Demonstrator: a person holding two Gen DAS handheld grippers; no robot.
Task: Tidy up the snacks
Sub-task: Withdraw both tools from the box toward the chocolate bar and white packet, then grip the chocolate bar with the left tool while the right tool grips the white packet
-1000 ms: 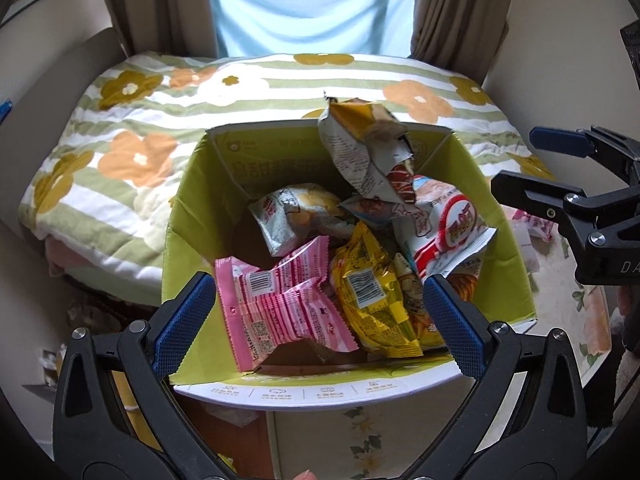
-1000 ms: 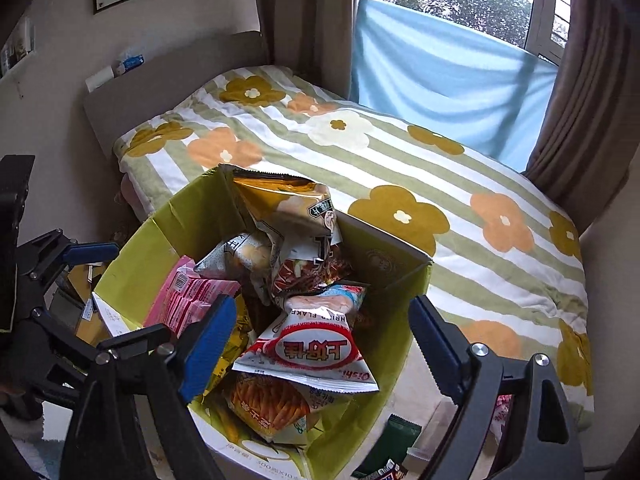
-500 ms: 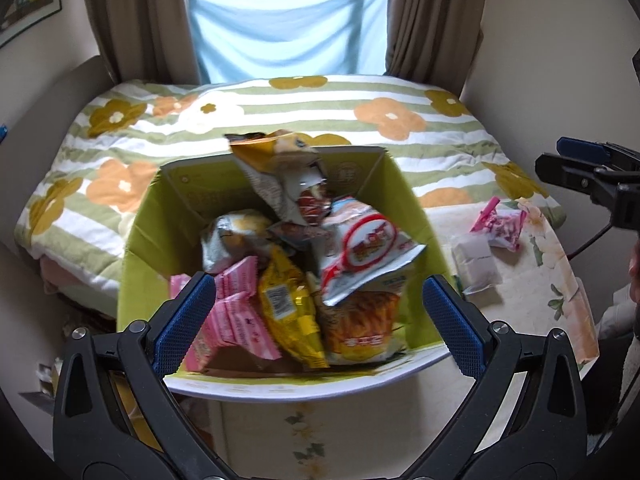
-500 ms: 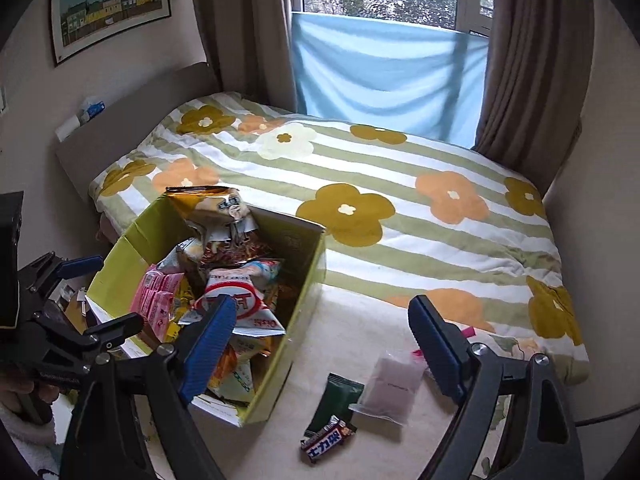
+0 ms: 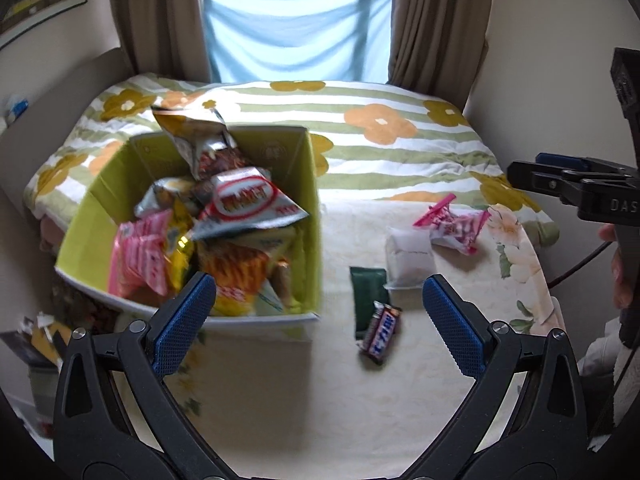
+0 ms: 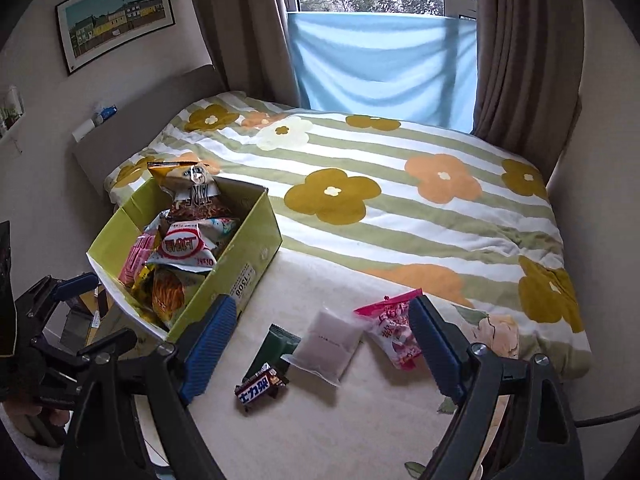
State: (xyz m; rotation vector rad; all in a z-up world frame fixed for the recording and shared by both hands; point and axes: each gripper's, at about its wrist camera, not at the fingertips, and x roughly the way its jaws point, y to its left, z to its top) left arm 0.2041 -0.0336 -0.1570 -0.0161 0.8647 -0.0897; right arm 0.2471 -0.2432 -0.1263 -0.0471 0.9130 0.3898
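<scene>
A yellow-green cardboard box (image 5: 312, 216) (image 6: 248, 252) full of snack bags stands at the table's left. To its right lie a dark chocolate bar (image 5: 382, 334) (image 6: 260, 390), a dark green packet (image 5: 366, 292) (image 6: 276, 346), a white pouch (image 5: 410, 258) (image 6: 330, 346) and a pink-and-white candy bag (image 5: 456, 226) (image 6: 394, 334). My left gripper (image 5: 320, 324) is open and empty, above the table in front of the box. My right gripper (image 6: 320, 348) is open and empty, above the loose snacks; it also shows at the right edge of the left wrist view (image 5: 568, 188).
A bed with a striped flowered cover (image 6: 400, 200) lies behind the cream floral tablecloth (image 5: 320, 400). Curtains and a blue cloth hang at the window (image 6: 380, 68). Clutter sits on the floor left of the table (image 5: 36, 336).
Both grippers have pulled back and up from the box and swung right. The loose snacks on the table have come into view. Both stay open.
</scene>
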